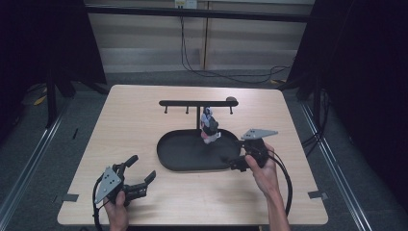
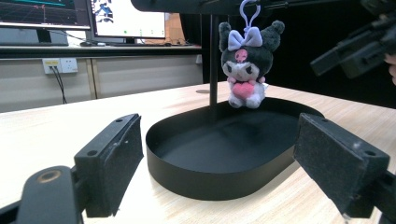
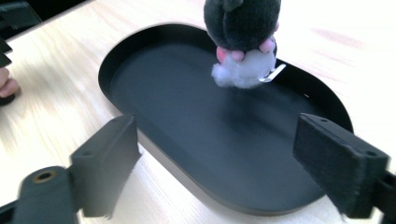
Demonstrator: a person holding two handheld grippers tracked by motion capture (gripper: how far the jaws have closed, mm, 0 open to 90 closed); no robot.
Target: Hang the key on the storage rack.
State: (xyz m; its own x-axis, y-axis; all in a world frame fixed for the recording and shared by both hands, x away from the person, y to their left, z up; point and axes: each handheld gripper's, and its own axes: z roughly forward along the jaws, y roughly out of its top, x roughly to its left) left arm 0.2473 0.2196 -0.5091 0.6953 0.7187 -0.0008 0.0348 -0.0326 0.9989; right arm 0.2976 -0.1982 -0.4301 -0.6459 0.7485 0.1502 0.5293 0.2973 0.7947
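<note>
A small dark plush toy (image 1: 210, 126) with a lilac bow and a pink heart hangs by a loop from a black hook rack (image 1: 197, 103), just above the far side of a black oval tray (image 1: 164, 161). My left gripper (image 1: 142, 167) is open near the table's front left, short of the tray. In the left gripper view the plush (image 2: 243, 63) faces me over the tray (image 2: 201, 179), between my wide jaws (image 2: 224, 161). My right gripper (image 1: 232, 162) is open at the tray's right front rim. In the right gripper view the plush's back (image 3: 243, 39) hangs over the tray floor (image 3: 177, 107).
The rack's post (image 2: 214, 60) stands in the tray behind the plush, and its other hooks hang bare. Light wooden table (image 1: 144, 115) lies around the tray. Monitors (image 2: 44, 14) sit on a desk beyond. Cables (image 1: 288, 187) trail from my grippers.
</note>
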